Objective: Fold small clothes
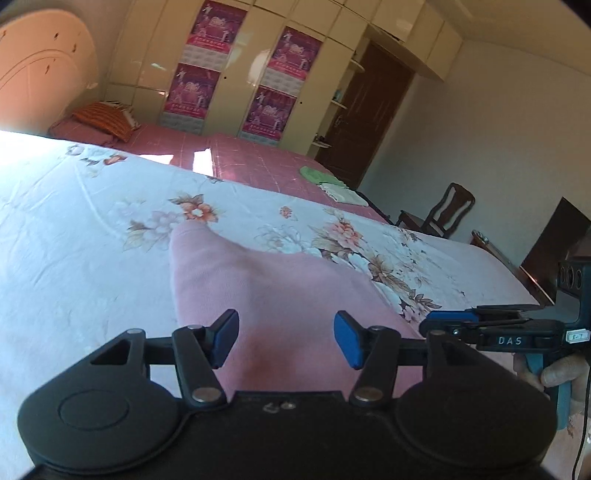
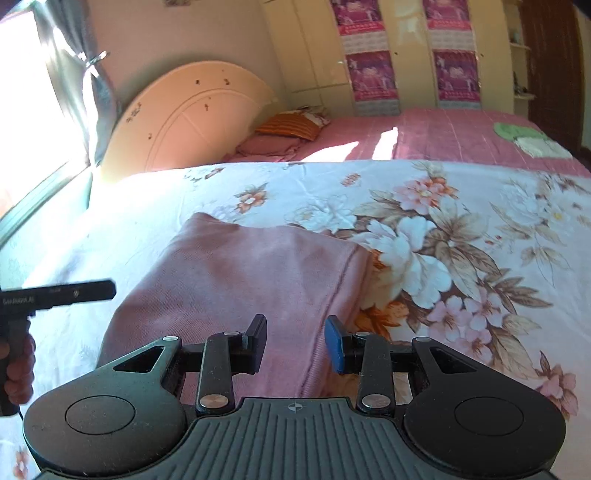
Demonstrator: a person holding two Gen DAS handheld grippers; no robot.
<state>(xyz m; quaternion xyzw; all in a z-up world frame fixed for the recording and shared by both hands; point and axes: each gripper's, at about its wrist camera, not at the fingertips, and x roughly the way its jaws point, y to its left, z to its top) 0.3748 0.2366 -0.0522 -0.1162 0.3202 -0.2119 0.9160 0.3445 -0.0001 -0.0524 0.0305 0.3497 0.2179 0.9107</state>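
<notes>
We note black claw bodies: left claw (image 1: pixel 285 339) and right claw (image 2: pixel 295 343) carry blue pads, silver pivot screws; right one marked "DAS".

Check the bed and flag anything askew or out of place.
Nothing looks damaged or spilled. The folded pink garment lies skewed on the floral sheet, one far corner sticking out in a point.

One pink garment (image 2: pixel 236 273) on one floral sheet (image 2: pixel 461 206). Two grippers, left (image 1: pixel 286 338) and right (image 2: pixel 295 341). Four posters (image 1: pixel 218 27), one chair (image 1: pixel 439 214).
</notes>
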